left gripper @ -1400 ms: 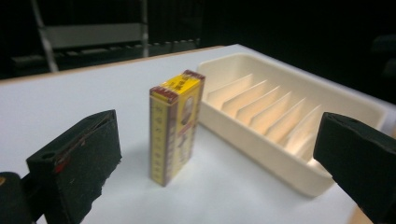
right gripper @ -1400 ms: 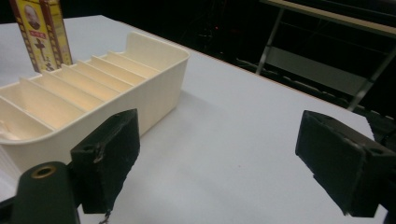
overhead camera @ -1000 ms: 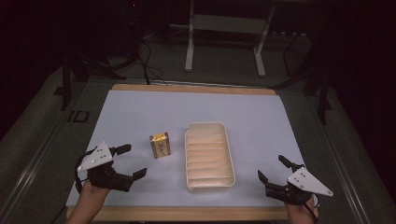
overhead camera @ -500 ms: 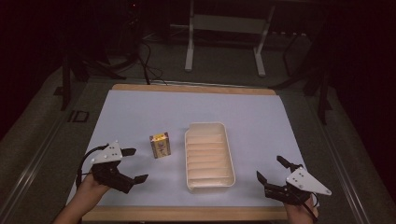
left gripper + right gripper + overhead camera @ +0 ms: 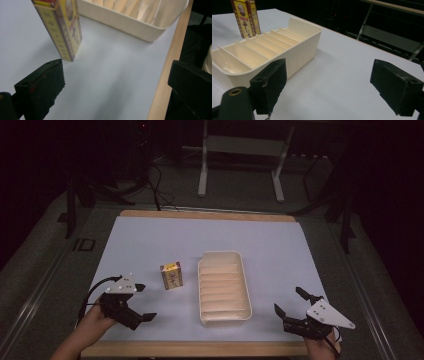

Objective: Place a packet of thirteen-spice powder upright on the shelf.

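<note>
The small yellow box [image 5: 171,275] stood upright on the surface [image 5: 150,245], just left of the cream divided tray [image 5: 223,287] and apart from it, probably so it could be gripped by its sides. The left hand-held gripper [image 5: 134,301] hovered near it, jaws spread wide, seemingly lining up. The right hand-held gripper [image 5: 292,307] waited at the near right, jaws likewise apart, holding nothing.

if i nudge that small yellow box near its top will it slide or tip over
Probably tip: the small yellow printed cardboard box stands upright on a narrow end, taller than wide. It looks light and stiff-sided, so it may topple readily. A low push might slide it across the smooth white table cover.
</note>
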